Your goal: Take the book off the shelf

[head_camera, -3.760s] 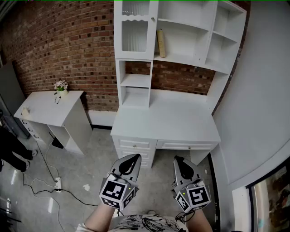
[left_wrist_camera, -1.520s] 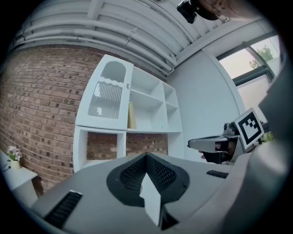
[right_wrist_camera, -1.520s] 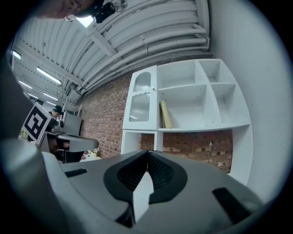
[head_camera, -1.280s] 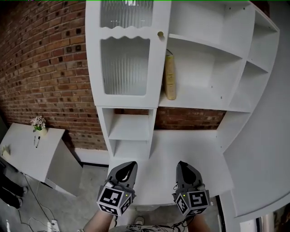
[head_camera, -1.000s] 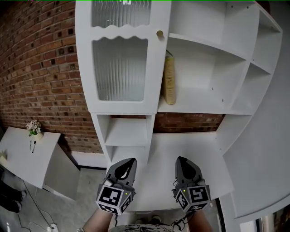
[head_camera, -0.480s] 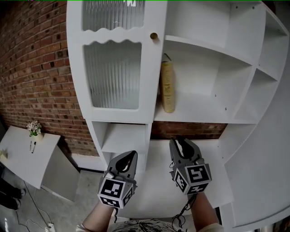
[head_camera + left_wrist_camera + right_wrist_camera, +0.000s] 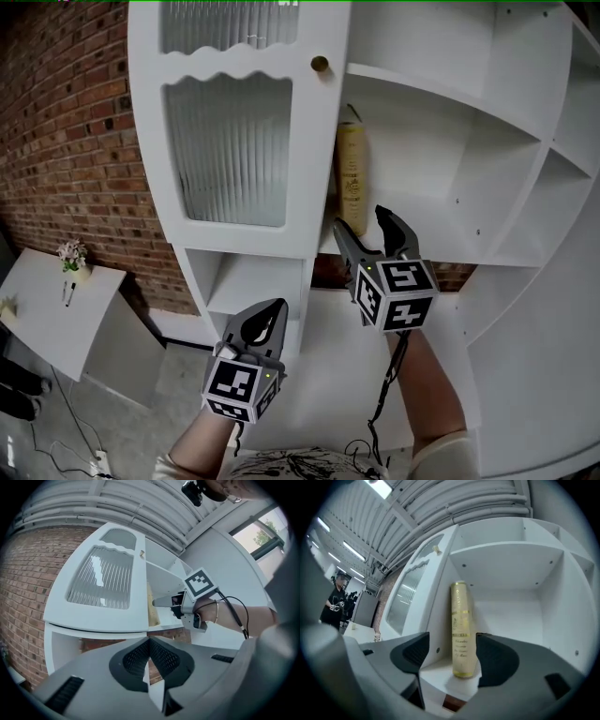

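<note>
The book [image 7: 352,178] stands upright against the shelf's [image 7: 441,246] left wall: stiff, slim, likely light, smooth-spined. Jaws of the right gripper [image 7: 361,222] are opening before it, empty; grip the lower spine. The left gripper [image 7: 275,309] has its jaws closed.

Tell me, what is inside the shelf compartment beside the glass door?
One yellow book stands upright by its left wall. What lies behind the book is covered.

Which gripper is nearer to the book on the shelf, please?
Right. The right gripper is raised at the book, jaws opening, the book lined up between them, ungripped; the left gripper hangs lower and left, shut.
</note>
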